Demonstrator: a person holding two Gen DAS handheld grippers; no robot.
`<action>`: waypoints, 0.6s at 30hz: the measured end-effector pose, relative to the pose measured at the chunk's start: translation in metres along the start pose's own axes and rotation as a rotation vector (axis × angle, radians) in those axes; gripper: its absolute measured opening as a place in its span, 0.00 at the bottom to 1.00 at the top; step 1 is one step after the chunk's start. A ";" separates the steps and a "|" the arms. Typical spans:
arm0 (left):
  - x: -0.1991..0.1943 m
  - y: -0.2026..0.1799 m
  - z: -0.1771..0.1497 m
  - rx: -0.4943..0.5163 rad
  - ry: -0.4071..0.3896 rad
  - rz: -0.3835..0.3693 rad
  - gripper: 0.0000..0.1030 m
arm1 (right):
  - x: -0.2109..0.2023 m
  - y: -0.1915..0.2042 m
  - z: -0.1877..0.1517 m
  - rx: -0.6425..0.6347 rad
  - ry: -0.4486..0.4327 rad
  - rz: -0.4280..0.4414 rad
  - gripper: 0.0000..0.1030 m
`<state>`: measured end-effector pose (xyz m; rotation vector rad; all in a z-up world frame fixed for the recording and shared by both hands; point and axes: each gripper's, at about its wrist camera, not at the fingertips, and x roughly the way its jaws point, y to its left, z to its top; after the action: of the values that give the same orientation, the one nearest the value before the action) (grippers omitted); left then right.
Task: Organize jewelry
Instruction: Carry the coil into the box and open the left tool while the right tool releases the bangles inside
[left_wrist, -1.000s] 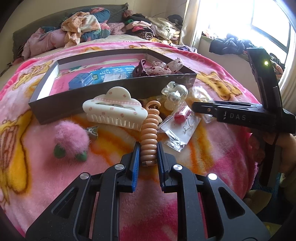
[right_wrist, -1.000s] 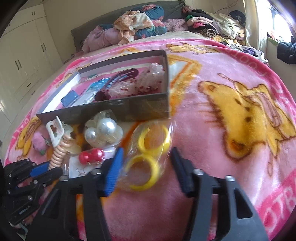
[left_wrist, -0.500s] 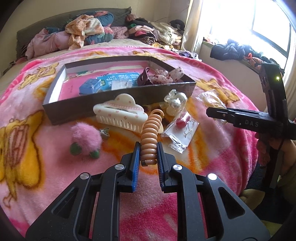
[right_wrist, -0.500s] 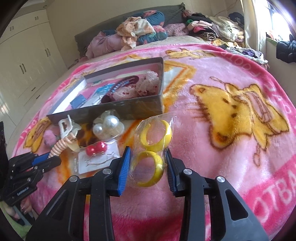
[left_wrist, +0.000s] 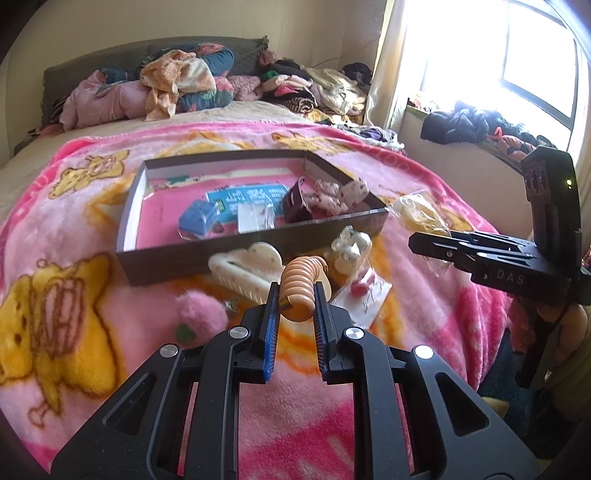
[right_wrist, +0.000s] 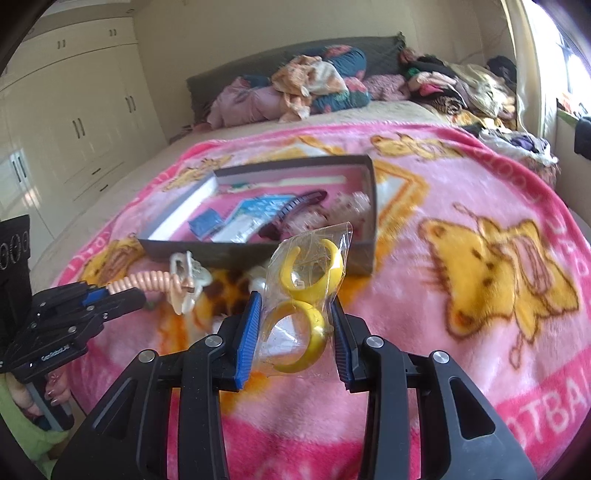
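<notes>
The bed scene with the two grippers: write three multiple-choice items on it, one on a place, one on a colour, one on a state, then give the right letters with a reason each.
1. Where does the white claw clip lie?
A. inside the box
B. on the blanket just outside the box's near wall
C. on the windowsill

2. What colour are the rings in the clear bag?
A. yellow
B. green
C. black

3. What is the left gripper doing?
A. standing open over nothing
B. clamped on the peach spiral hair tie
C. clamped on the pink pompom

Answers:
1 B: the clip rests on the blanket against the outside of the box.
2 A: both rings show bright yellow through the plastic.
3 B: the blue pads press both sides of the peach spiral hair tie, while the pink pompom lies apart on the blanket.
</notes>
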<state>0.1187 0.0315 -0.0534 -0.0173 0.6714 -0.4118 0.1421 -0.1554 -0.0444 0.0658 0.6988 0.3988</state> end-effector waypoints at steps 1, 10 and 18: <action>0.000 0.001 0.003 -0.001 -0.006 0.005 0.10 | 0.000 0.002 0.002 -0.008 -0.002 0.005 0.33; 0.000 0.009 0.021 -0.025 -0.047 0.018 0.10 | 0.002 0.016 0.019 -0.045 -0.026 0.016 0.33; 0.005 0.015 0.039 -0.041 -0.083 0.022 0.10 | 0.001 0.018 0.034 -0.057 -0.057 0.011 0.33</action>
<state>0.1513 0.0386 -0.0277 -0.0656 0.5980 -0.3744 0.1581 -0.1362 -0.0154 0.0268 0.6311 0.4257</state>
